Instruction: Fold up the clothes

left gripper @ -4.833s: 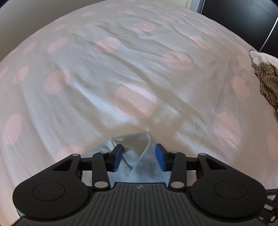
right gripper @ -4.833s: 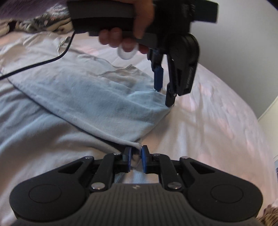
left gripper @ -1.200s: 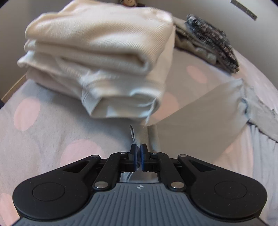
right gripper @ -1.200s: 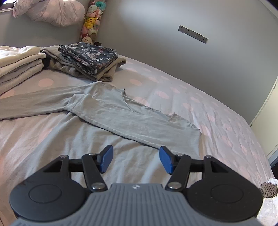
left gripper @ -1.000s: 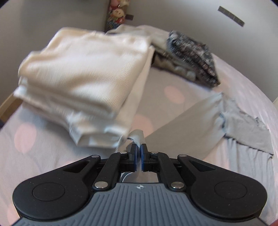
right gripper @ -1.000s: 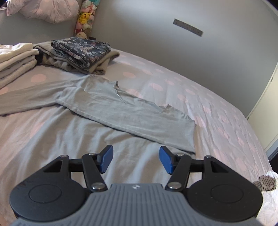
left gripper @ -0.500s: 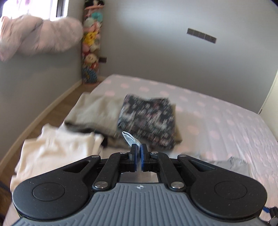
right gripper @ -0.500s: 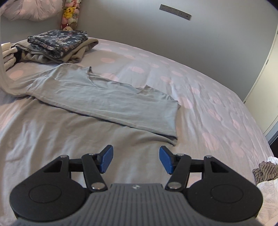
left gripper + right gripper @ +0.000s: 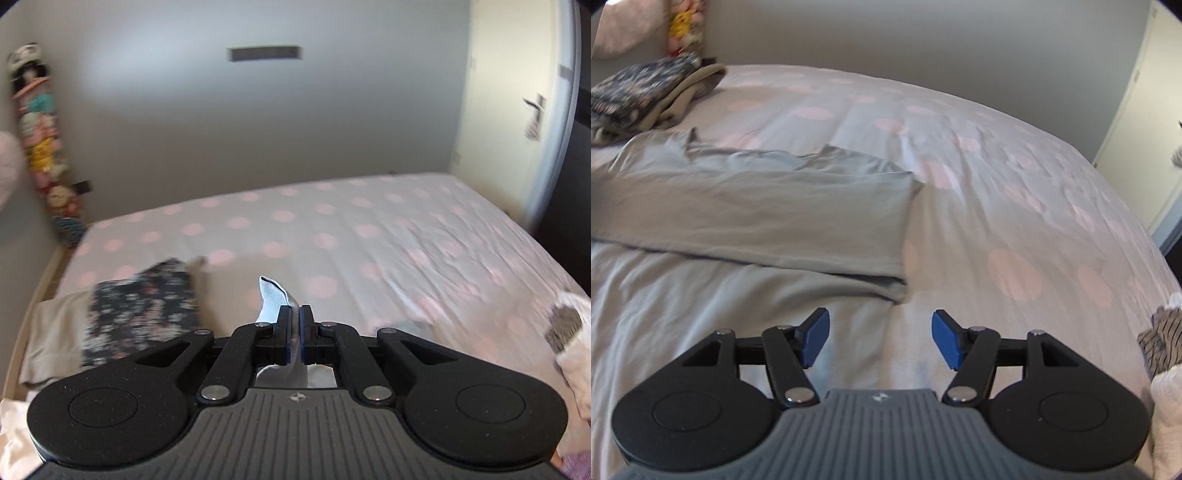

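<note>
A light grey long-sleeved top [image 9: 768, 206] lies spread on the dotted bed, its upper part doubled over the body. My left gripper [image 9: 294, 334] is shut on the cuff of the top's sleeve [image 9: 275, 297], which sticks up between the blue pads, lifted well above the bed. My right gripper [image 9: 880, 341] hovers low over the top's lower right part, just short of the folded edge. Its jaws are opening, with only flat cloth below them and nothing pinched.
A folded dark floral garment on beige ones [image 9: 140, 306] lies at the bed's far left, also seen as a stack [image 9: 646, 88]. Cream folded clothes [image 9: 11, 424] sit at the left edge. An unfolded pile with a striped piece [image 9: 1163, 339] lies at right. A door [image 9: 517, 110] stands beyond.
My left gripper has swung up and to the right with the sleeve cuff, away from the cream stack. My right gripper has slid right and lower along the top, its jaws widening slightly.
</note>
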